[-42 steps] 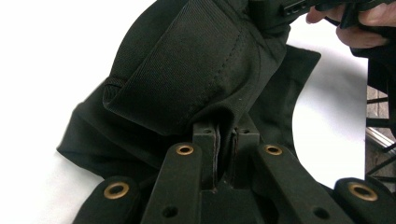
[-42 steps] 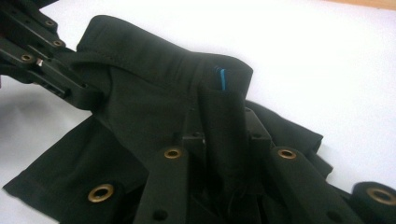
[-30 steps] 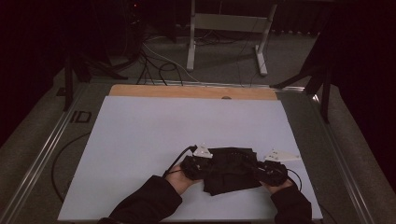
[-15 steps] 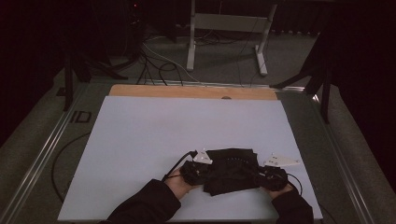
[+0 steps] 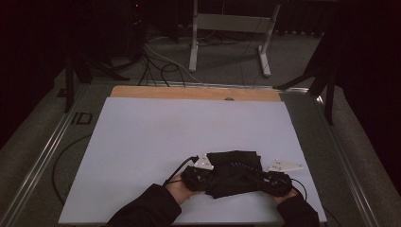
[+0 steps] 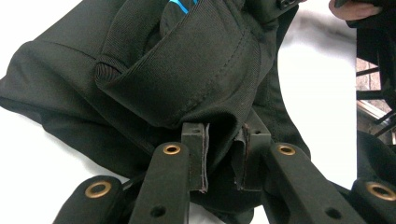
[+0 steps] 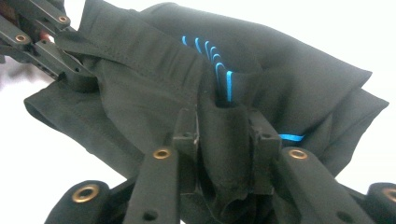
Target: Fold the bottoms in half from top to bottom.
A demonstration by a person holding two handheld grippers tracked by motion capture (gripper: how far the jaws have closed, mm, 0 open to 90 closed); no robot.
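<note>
I hold the black garment (image 5: 235,171) at the desk's (image 5: 142,142) near edge; left gripper (image 6: 220,161) fingers have just been loosening, fabric slack between them; right gripper (image 7: 225,135) fingers, also easing, grasp a fold.

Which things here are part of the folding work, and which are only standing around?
In the job:
- black fabric garment with blue stripes
- left hand-held gripper, fabric between its jaws
- right hand-held gripper, fabric between its jaws
- white table sheet, the work surface

Only standing around:
- white metal stand behind the table
- black floor cables
</note>
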